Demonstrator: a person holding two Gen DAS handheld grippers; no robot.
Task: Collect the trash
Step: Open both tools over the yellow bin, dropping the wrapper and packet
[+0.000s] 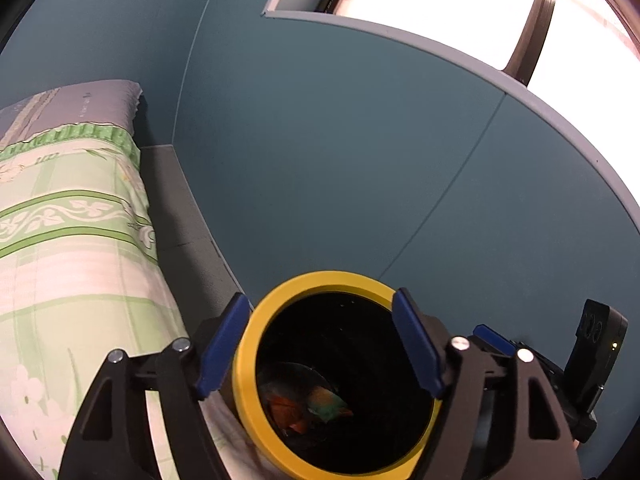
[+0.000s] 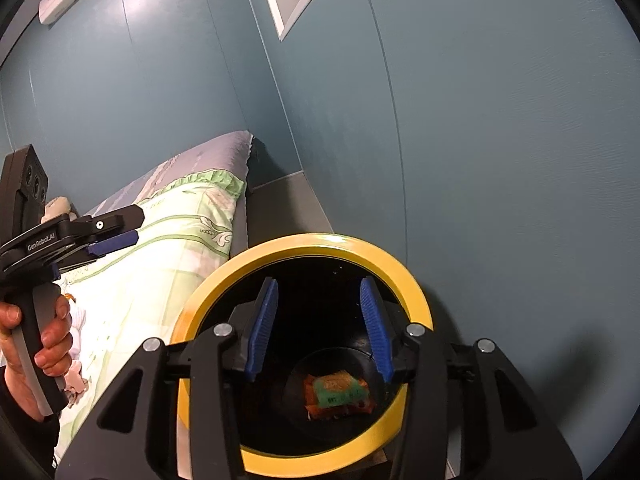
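bin [image 2: 304, 360] holds one wrapper [image 2: 338, 394] | right gripper [image 2: 318, 326] over its mouth, spread, empty | left gripper [image 1: 320, 346] spread, straddling the rim | risk: i nudge the rim, bin tips toward bed [image 2: 160, 264]

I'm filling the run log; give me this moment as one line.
stage: wrapper dropped | bin: yellow rim, beside bed | wrapper: on bin bottom | right gripper: open, empty, over bin | left gripper: open, straddling rim

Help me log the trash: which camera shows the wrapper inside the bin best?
The right wrist view: the orange-and-green wrapper lies flat and unobstructed on the bin floor. The left wrist view catches it obliquely, dim, partly cut off by the rim.
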